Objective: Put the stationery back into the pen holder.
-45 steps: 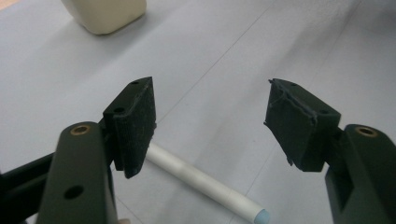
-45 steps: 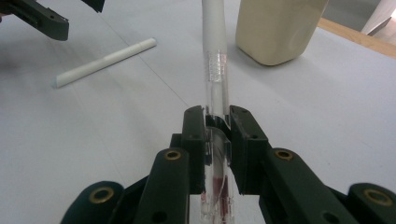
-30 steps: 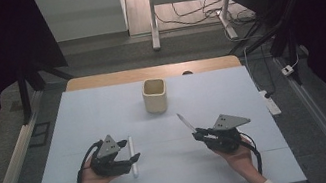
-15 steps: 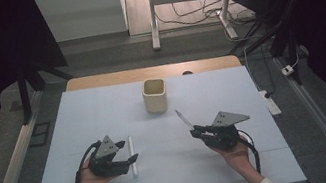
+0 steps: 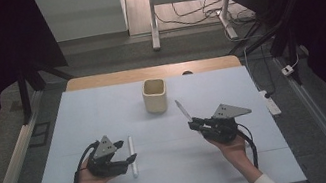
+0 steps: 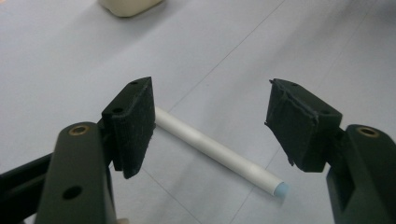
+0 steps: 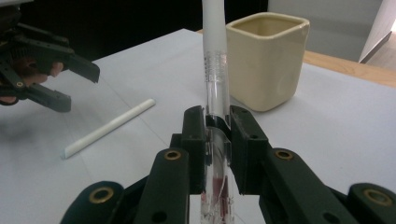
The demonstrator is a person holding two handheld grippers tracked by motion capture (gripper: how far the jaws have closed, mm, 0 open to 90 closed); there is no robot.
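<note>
The right gripper (image 5: 196, 124) is at about 4 o'clock on the pale blue-grey counter (image 5: 103, 112), with its fingers (image 7: 194, 140) clenched on a clear-barrelled pen with a white upper part (image 7: 215, 70). The pen juts out past the fingertips towards 11 o'clock in the high view, pointing at the cream square ceramic cup (image 5: 154, 95), which stands upright near 12 o'clock, apart from the pen's tip. In the right gripper view the pen runs straight up between the two black pads, with the cup just behind and to its right.

The left gripper (image 5: 126, 151) rests at about 8 o'clock, its fingers (image 6: 133, 126) released and spread wide. A slim white stick-shaped pen with a pale blue tip (image 6: 219, 154) lies flat on the counter between and beyond them, touched by neither pad as far as the left gripper view shows. In the high view this white pen (image 5: 132, 155) lies lengthwise from 12 to 6 o'clock, just beside the left gripper's fingertips.
</note>
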